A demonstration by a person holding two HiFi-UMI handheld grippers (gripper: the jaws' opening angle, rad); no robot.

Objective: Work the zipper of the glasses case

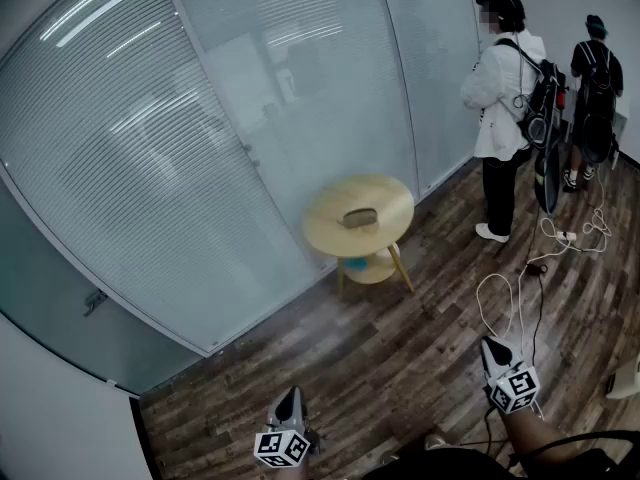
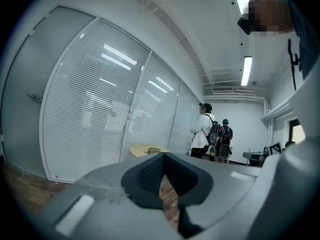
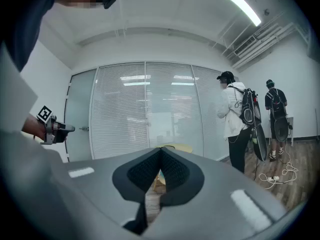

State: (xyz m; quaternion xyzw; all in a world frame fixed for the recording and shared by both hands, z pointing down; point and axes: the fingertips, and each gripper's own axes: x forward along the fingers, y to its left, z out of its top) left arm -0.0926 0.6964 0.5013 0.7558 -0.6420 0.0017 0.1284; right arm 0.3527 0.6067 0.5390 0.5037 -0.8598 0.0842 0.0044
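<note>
Jaws are pressed together and empty on the left gripper (image 1: 289, 396) and right gripper (image 1: 492, 346), low over the floor (image 1: 400, 353). Well ahead, the glasses case (image 1: 358, 216) lies on the round table (image 1: 322, 240): best to step close, then spread the jaws before reaching.

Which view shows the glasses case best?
Head view: the glasses case lies whole, from above, on the round table. Left gripper view shows only a sliver of it above its jaws; right gripper view barely shows the table, case unclear.
</note>
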